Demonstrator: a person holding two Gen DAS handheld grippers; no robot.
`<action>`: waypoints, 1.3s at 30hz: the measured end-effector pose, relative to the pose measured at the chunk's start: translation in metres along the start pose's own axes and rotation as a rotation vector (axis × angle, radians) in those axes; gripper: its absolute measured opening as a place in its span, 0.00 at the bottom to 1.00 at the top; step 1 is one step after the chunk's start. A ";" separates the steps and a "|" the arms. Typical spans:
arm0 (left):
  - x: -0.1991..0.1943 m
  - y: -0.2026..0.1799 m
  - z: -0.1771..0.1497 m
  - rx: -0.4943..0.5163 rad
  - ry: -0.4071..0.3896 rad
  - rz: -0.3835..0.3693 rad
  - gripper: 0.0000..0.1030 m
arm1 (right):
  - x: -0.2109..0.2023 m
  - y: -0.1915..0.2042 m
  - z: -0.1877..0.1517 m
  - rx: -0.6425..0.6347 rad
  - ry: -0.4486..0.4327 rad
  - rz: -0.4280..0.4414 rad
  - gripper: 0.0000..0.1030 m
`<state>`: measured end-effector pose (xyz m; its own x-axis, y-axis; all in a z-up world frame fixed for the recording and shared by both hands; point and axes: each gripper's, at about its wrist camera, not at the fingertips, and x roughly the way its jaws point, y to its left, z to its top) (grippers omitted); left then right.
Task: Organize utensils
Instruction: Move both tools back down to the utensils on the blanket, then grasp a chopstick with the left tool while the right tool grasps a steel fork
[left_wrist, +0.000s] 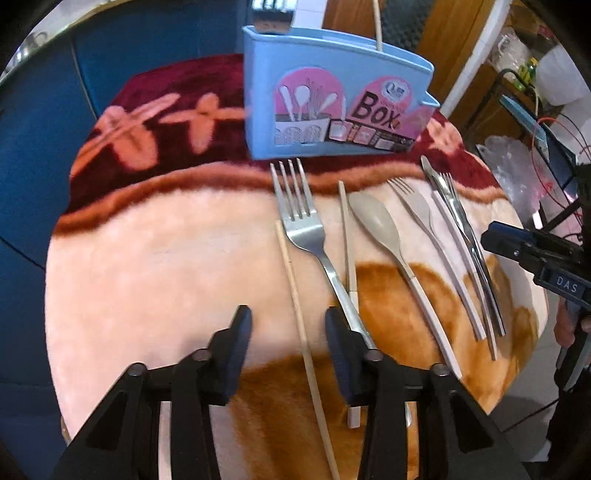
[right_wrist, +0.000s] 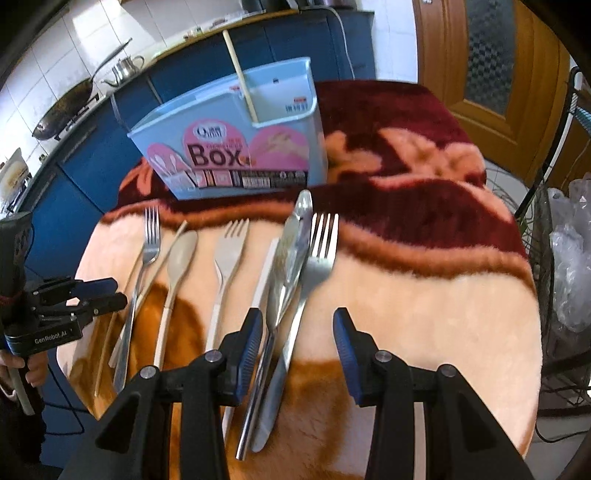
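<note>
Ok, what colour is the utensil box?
Light blue, with a pink printed label reading "Box"; the utensil box shows best in the left wrist view.

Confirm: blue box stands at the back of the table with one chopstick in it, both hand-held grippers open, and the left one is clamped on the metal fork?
Not quite. The left hand-held gripper grips nothing: in the left wrist view its open jaws straddle a chopstick on the table, and the fork lies beside it, untouched. The rest holds: box at the back, one chopstick inside, right hand-held gripper open.

Three forks (right_wrist: 317, 254), one spoon (right_wrist: 181, 254), one knife (right_wrist: 295, 236).
</note>
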<state>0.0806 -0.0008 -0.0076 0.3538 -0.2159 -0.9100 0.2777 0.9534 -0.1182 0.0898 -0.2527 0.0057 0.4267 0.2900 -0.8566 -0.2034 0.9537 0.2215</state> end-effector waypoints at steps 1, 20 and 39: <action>0.001 0.000 0.001 0.003 0.008 -0.003 0.29 | 0.002 0.000 0.000 -0.001 0.013 -0.001 0.42; 0.011 0.011 0.014 -0.041 0.068 -0.078 0.23 | 0.011 -0.004 0.011 -0.011 0.134 0.024 0.32; 0.018 0.010 0.029 -0.031 0.054 -0.073 0.09 | 0.032 -0.005 0.029 -0.010 0.177 0.050 0.11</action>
<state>0.1156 -0.0016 -0.0139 0.2846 -0.2743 -0.9185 0.2730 0.9417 -0.1966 0.1299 -0.2455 -0.0090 0.2543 0.3177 -0.9135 -0.2296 0.9373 0.2621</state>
